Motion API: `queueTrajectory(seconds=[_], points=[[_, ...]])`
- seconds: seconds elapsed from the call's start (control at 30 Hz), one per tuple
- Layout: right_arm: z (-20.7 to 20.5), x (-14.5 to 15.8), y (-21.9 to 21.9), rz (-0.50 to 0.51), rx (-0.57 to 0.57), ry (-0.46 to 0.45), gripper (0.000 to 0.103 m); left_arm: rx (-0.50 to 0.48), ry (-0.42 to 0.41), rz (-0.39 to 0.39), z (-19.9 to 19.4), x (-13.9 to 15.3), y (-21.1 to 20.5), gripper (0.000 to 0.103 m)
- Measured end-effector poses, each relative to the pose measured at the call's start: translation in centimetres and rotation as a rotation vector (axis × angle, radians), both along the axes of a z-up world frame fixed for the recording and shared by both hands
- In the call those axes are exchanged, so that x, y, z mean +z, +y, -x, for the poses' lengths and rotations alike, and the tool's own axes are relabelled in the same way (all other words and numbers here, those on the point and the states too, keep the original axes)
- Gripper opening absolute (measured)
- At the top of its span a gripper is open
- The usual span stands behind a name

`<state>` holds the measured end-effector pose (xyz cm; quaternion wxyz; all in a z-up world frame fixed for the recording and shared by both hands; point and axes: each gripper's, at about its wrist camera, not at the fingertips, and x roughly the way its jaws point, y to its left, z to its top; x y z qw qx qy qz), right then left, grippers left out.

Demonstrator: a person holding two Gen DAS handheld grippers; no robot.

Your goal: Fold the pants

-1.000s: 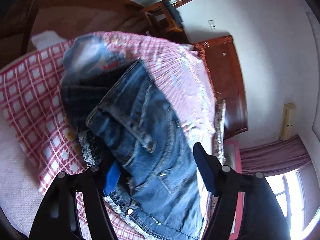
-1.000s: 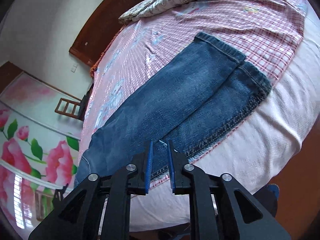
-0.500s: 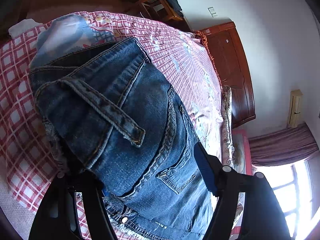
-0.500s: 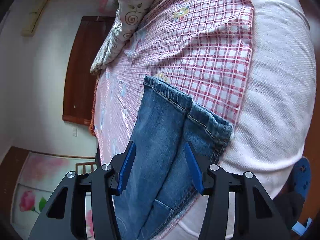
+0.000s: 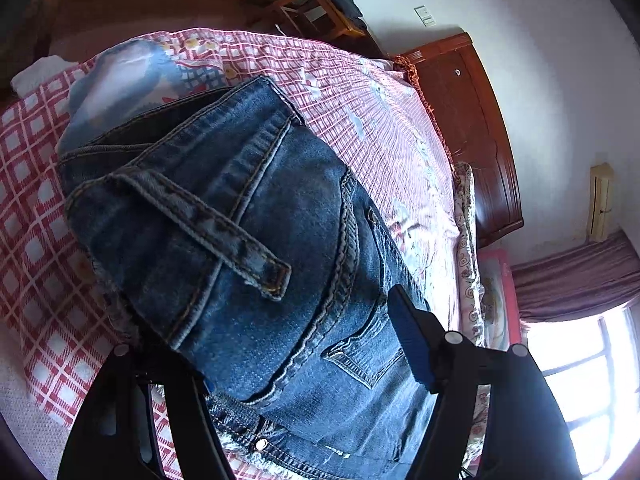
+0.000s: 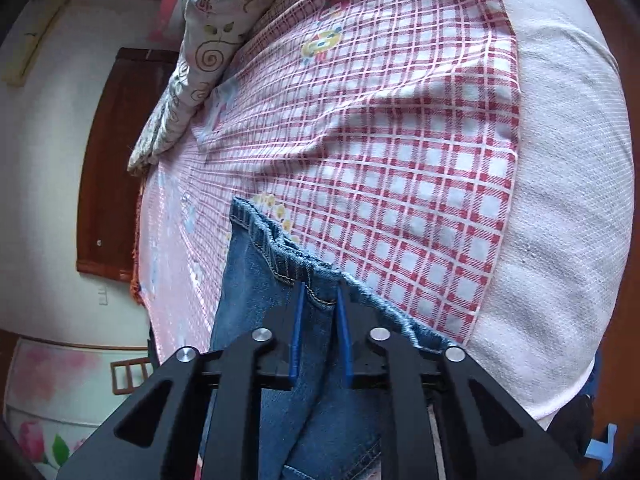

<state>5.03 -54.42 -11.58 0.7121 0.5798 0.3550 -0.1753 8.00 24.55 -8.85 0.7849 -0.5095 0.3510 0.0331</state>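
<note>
Since 0.5 s ago, right gripper (image 6: 320, 332) has been narrowed from a wide gap to a tight pinch on the jeans (image 6: 256, 280) hem; on the left wrist view the waist part has shifted little, w/ more plaid visible at far left.

Right side: blue pads (image 6: 297, 336) are clenched on a bunched fold of hem, denim seen squeezed between them. Hem edge is lifted a bit and runs from far left down to near right, past both fingers. Legs lie under the gripper toward the near edge.

Left side: left gripper (image 5: 304, 364) is seen w/ its right pad (image 5: 408, 344) bare, apart from the denim's top surface; left finger is hidden under the waist fabric. Fingers are spread wide, denim draped over the left one, so whether anything is truly pinched can't be told. Waistband, belt loop (image 5: 224, 236) and back pocket fill the middle of that view.

Jeans are laid on the plaid sheet (image 6: 420, 160), which covers a pale pink bed (image 6: 560, 200). Pillow (image 6: 208, 52) is at far left in the right wrist view, beside the wood headboard (image 6: 108, 160). Chair (image 5: 320, 12) is far, near the wall; window (image 5: 580, 380) at near right.
</note>
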Motion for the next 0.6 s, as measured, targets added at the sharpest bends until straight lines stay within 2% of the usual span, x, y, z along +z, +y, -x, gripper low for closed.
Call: queueTrajectory(seconds=[0.07, 0.1, 0.13, 0.2, 0.27, 0.37, 0.43, 0.47, 0.53, 0.57, 0.6], points=[[0.0, 0.1, -0.1, 0.01, 0.022, 0.003, 0.007, -0.018, 0.013, -0.029, -0.5, 0.1, -0.1, 0.047], [-0.2, 0.8, 0.0, 0.023, 0.044, 0.0, 0.006, -0.028, 0.03, -0.042, -0.8, 0.3, 0.1, 0.032], [-0.2, 1.7, 0.2, 0.037, 0.067, -0.015, 0.006, -0.035, 0.043, -0.046, -1.1, 0.6, 0.4, 0.025], [-0.9, 4.0, 0.5, 0.036, 0.111, -0.077, 0.006, -0.068, 0.063, -0.054, -2.3, 1.5, 0.8, 0.02], [-1.8, 6.4, 0.6, -0.02, 0.121, -0.179, 0.006, -0.098, 0.062, -0.062, -3.5, 3.0, 1.1, 0.017], [-2.3, 11.4, 0.9, -0.086, 0.119, -0.402, 0.006, -0.122, -0.028, -0.062, -4.4, 7.0, 1.9, 0.014], [-1.1, 13.7, 1.2, -0.039, 0.141, -0.48, 0.005, -0.125, -0.073, -0.057, -3.9, 8.7, 2.8, 0.014], [-0.5, 13.5, 1.1, -0.034, 0.14, -0.478, 0.005, -0.112, -0.066, -0.084, -3.4, 9.3, 3.5, 0.014], [1.2, 10.3, 0.6, -0.037, 0.137, -0.369, 0.006, -0.104, -0.013, -0.136, -2.5, 9.0, 5.0, 0.014], [1.9, 8.1, 0.5, -0.043, 0.148, -0.291, 0.005, -0.096, 0.003, -0.123, -2.0, 8.1, 5.7, 0.014], [2.8, 5.6, 0.6, -0.049, 0.158, -0.204, 0.006, -0.088, 0.016, -0.075, -1.6, 6.7, 6.4, 0.014]])
